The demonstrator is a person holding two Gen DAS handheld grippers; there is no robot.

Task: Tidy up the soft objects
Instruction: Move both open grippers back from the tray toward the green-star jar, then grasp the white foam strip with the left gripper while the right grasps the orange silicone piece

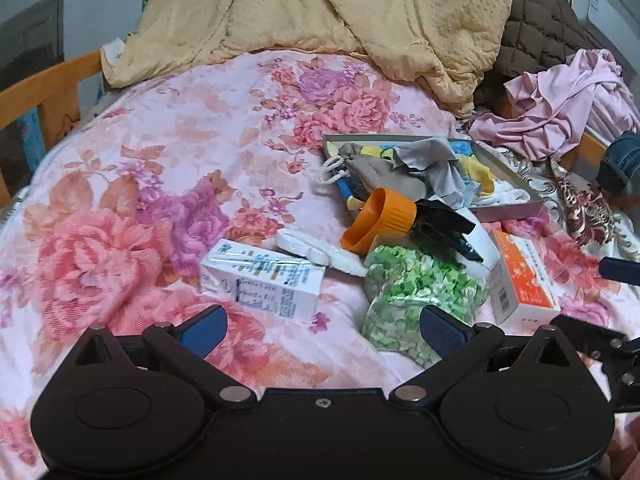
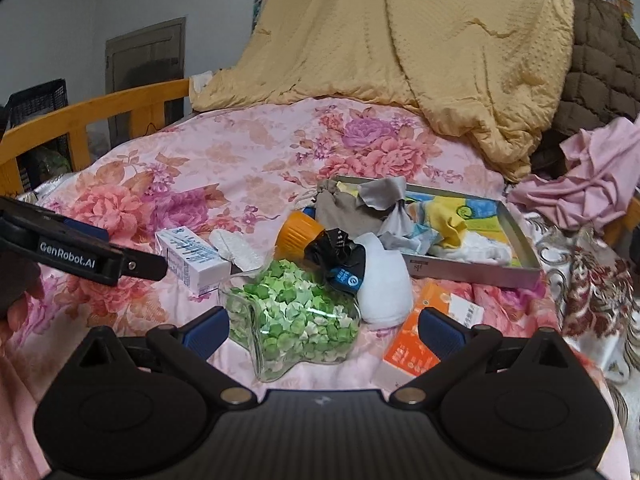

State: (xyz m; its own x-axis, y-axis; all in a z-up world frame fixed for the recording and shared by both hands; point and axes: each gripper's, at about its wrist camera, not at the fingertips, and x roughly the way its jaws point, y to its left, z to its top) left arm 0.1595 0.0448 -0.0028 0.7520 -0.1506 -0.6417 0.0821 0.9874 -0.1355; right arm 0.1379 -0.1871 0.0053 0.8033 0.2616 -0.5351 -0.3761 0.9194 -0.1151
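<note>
Both pairs of my jaws stand wide apart above the flowered bed (image 1: 160,152), holding nothing. My left gripper (image 1: 322,330) hangs low over the pink sheet; my right gripper (image 2: 322,330) sits just beside it.

Going from left to right ahead of my left jaws: a white carton (image 1: 260,280) lies just beyond the left finger, and a white round pad (image 1: 316,250) rests behind it, touching its far edge. Between the fingers and a little farther off lies an orange cap (image 1: 380,218), tipped on its side. Just ahead of the right finger is a clear jar of green paper stars (image 1: 416,284), so near that it almost meets the blue pad. A black cloth (image 1: 440,220) is bunched behind the jar, beside the cap. Right of the jar, an orange and white box (image 1: 524,276) lies flat.

Farther off, beyond the cap, a shallow tray (image 1: 508,210) holds the soft things: a grey cloth (image 1: 432,156), a tan drawstring pouch (image 1: 376,172) and a yellow cloth (image 1: 480,168), all heaped loosely together. From my right jaws, a white rolled cloth (image 2: 384,280) lies outside the tray, against its near edge, ahead and between the fingers.

Behind everything a yellow quilt (image 1: 320,12) is piled up, and far right lies a crumpled pink garment (image 1: 560,104).
</note>
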